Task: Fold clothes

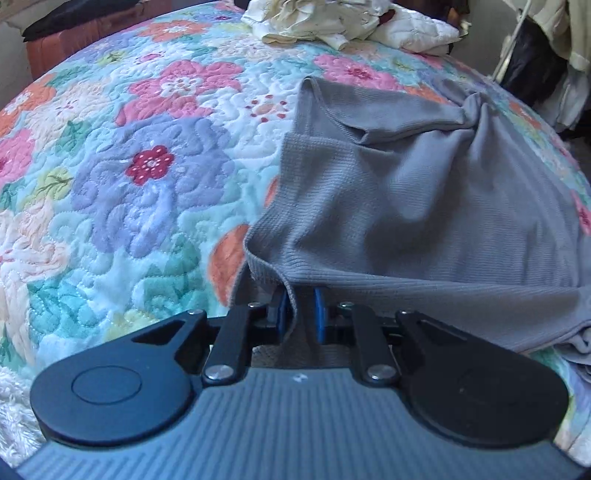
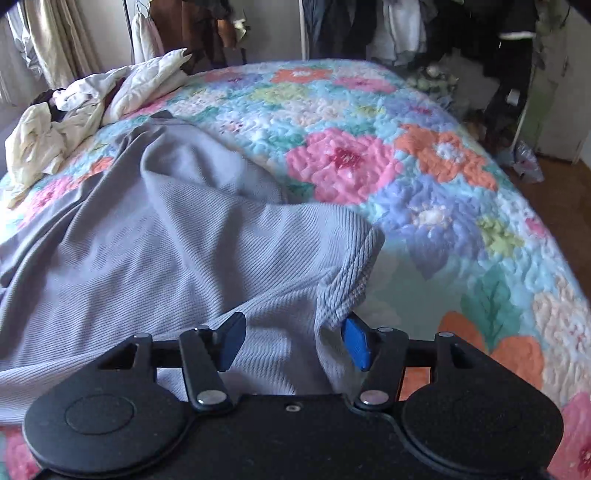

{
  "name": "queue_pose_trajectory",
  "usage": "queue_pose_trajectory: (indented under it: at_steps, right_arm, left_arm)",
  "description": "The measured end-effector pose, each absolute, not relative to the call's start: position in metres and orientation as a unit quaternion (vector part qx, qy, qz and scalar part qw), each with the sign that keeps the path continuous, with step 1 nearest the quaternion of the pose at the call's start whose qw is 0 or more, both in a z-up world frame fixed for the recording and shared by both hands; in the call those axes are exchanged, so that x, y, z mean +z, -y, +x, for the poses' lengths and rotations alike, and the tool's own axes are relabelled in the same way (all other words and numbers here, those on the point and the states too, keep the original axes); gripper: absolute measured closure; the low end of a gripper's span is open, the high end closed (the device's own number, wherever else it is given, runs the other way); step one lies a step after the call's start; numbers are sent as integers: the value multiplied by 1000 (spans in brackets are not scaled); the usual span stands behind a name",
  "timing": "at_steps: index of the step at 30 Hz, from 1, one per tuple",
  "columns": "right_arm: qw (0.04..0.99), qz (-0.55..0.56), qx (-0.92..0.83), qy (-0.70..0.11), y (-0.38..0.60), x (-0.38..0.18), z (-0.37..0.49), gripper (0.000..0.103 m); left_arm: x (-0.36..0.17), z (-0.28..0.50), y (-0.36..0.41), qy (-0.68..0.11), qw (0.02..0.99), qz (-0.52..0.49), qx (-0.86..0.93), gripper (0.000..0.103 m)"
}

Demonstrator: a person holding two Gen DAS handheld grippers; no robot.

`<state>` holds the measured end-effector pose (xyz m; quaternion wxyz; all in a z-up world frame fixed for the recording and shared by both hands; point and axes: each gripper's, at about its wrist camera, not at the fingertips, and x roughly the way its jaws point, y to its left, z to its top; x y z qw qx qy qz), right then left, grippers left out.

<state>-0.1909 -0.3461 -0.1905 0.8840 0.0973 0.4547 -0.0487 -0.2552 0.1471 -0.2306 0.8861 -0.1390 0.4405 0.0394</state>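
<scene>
A grey ribbed garment [image 1: 424, 192] lies spread and rumpled on the floral quilt [image 1: 147, 166]. My left gripper [image 1: 301, 315] has its blue pads [image 1: 282, 314] close together, and a fold of the garment's hem fills the narrow gap and drapes over the fingertips. In the right wrist view the same garment [image 2: 166, 229] lies on the quilt [image 2: 424, 177]. My right gripper [image 2: 294, 341] stands open with its blue pads [image 2: 356, 345] wide apart. Loose cloth lies between them, and a bunched ribbed corner [image 2: 347, 269] rests against the right pad.
A heap of cream and white clothes [image 1: 332, 22] sits at the far end of the bed, also visible as a pile [image 2: 74, 114] in the right wrist view. Hanging clothes [image 2: 406, 29] line the wall beyond. The bed's edge drops to a wooden floor [image 2: 561, 206].
</scene>
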Motion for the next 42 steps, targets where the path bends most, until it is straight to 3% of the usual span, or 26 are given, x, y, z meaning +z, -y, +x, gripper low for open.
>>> queue_pose_trajectory:
  at_steps: [3, 6, 10, 14, 18, 22, 23, 24, 25, 27, 29, 30, 36, 42]
  right_arm:
    - [848, 135, 8, -513, 354, -192, -200, 41]
    - [823, 74, 43, -562, 344, -194, -210, 41]
    - [812, 6, 114, -572, 327, -187, -218, 41]
    - [778, 17, 187, -599, 302, -187, -211, 41]
    - [767, -63, 186, -611, 258, -204, -201, 35]
    - [765, -139, 130, -615, 237, -231, -186, 36]
    - [771, -142, 133, -606, 238, -232, -186, 40]
    - [779, -137, 140, -596, 242, -229, -186, 72]
    - [784, -134, 140, -590, 246, -226, -187, 96]
    - [799, -145, 124, -571, 258, -212, -194, 97]
    - [816, -157, 109, -546, 272, -190, -208, 97]
    - [823, -162, 101, -535, 280, -179, -215, 97]
    - [838, -151, 92, -515, 320, -132, -258, 97]
    - [828, -111, 65, -545, 360, -155, -255, 97]
  left_arm:
    - [-221, -261, -130, -423, 899, -111, 0, 77]
    - [-210, -267, -106, -397, 916, -50, -33, 73]
    - [-199, -276, -79, -359, 927, -13, -110, 56]
    - [-204, -276, -55, -363, 921, 30, -137, 56]
    - [-217, -267, -47, -386, 911, 48, -138, 55]
    - [-235, -256, -48, -418, 897, 59, -129, 47]
    - [-240, -254, -48, -427, 893, 67, -125, 45]
    - [-245, -253, -48, -437, 888, 74, -121, 43]
    - [-249, -251, -48, -444, 885, 81, -117, 43]
    - [-248, -253, -48, -439, 887, 83, -117, 45]
    - [-246, -255, -49, -438, 887, 86, -115, 59]
    - [-245, -255, -50, -442, 886, 86, -113, 72]
    - [-235, -259, -57, -448, 884, 61, -117, 72]
    - [-239, -256, -61, -461, 879, 50, -107, 71]
